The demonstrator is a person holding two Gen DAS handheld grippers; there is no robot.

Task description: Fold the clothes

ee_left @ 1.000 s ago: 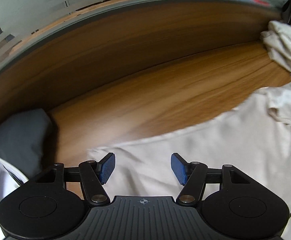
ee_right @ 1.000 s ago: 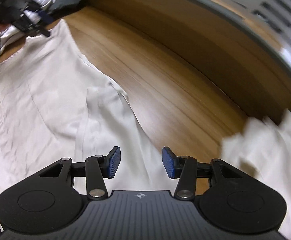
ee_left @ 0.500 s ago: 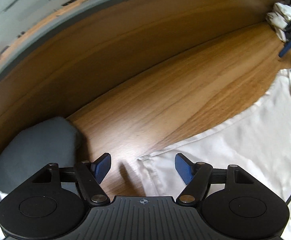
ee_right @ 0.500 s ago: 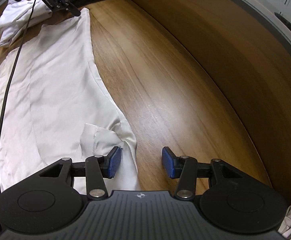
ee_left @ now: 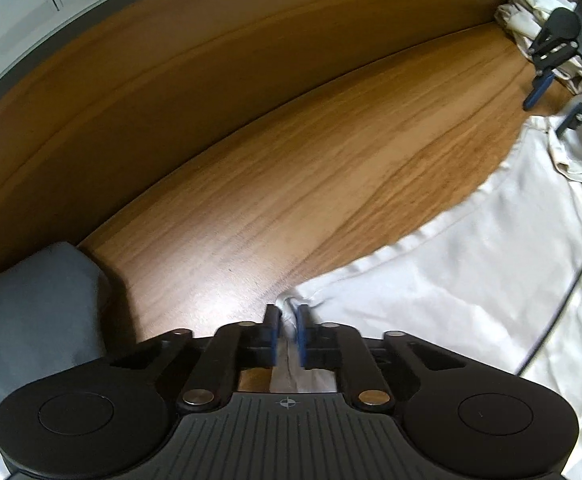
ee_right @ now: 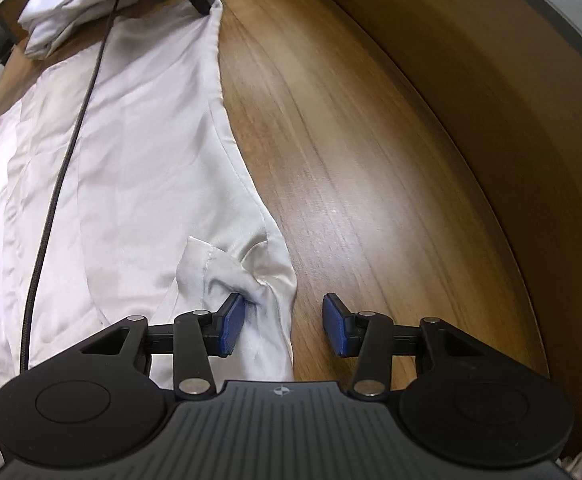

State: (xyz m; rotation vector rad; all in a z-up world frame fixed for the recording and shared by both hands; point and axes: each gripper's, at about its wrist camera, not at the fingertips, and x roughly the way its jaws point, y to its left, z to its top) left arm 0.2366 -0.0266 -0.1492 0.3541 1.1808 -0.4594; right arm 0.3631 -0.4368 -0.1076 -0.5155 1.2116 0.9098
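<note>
The table (ee_left: 299, 184) has a wood-grain top and carries all items; a raised wooden panel runs along its far edge.

The white garment (ee_right: 131, 168) lies spread flat on the table. In the right wrist view it covers the left half of the surface, with its long edge running from near to far beside bare wood. In the left wrist view the same garment (ee_left: 451, 288) fills the right side.

A grey cloth (ee_left: 31, 320) sits at the near left in the left wrist view, against the wooden panel. A crumpled white pile (ee_left: 527, 12) lies at the far right corner.

A black cable (ee_right: 67, 160) crosses the garment from near to far.

The left gripper (ee_left: 287, 332) is clamped on the garment's corner; fabric is pinched between its blue pads.

The right gripper (ee_right: 285, 324) straddles the opposite corner of the same long edge. Its jaws are closing. The left pad (ee_right: 231, 324) touches bunched fabric; the right pad stands apart over bare wood.
</note>
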